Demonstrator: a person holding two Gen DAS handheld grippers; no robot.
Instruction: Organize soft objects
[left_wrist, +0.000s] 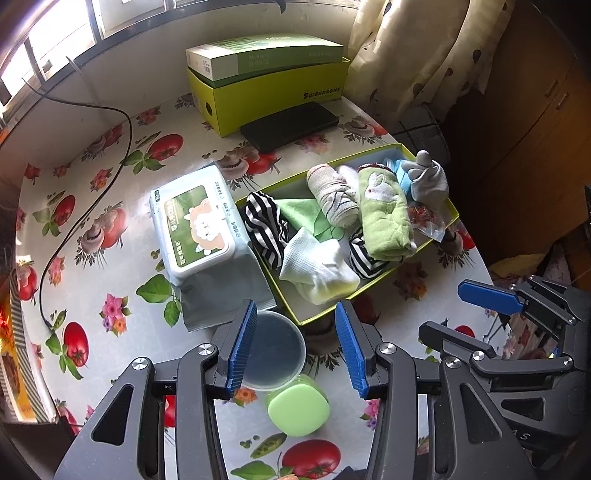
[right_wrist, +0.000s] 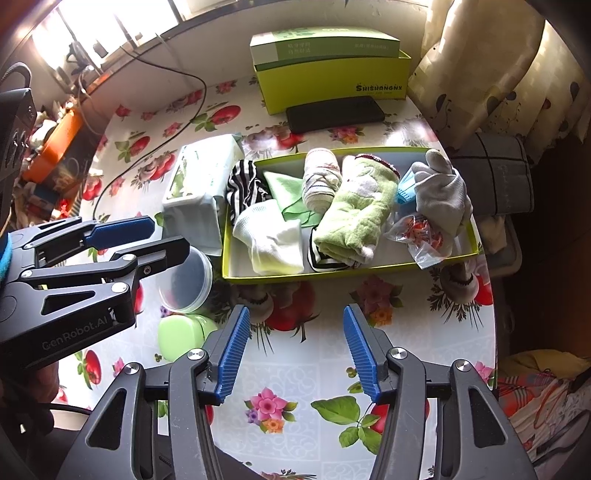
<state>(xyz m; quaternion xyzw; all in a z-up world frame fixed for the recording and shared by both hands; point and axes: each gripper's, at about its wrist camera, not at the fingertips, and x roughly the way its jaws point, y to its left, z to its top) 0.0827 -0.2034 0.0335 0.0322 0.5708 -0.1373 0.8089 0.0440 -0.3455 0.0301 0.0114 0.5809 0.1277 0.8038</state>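
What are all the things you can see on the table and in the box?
shallow tray: 1, yellow-green, middle of table
green rabbit towel: 1, rolled, in tray
grey glove: 1, tray's right end
striped cloth: black and white, tray's left end
white sock: 1, tray front
light green cloth: 1, tray bottom
beige rolled sock: 1, tray back
wet wipes pack: 1, pale grey, left of tray
clear round lid: 1, near left gripper
green case: 1, table front
shoebox: 1, yellow-green, table back
green carton: 1, atop shoebox
black phone: 1, before shoebox
left gripper: open, empty
right gripper: open, empty
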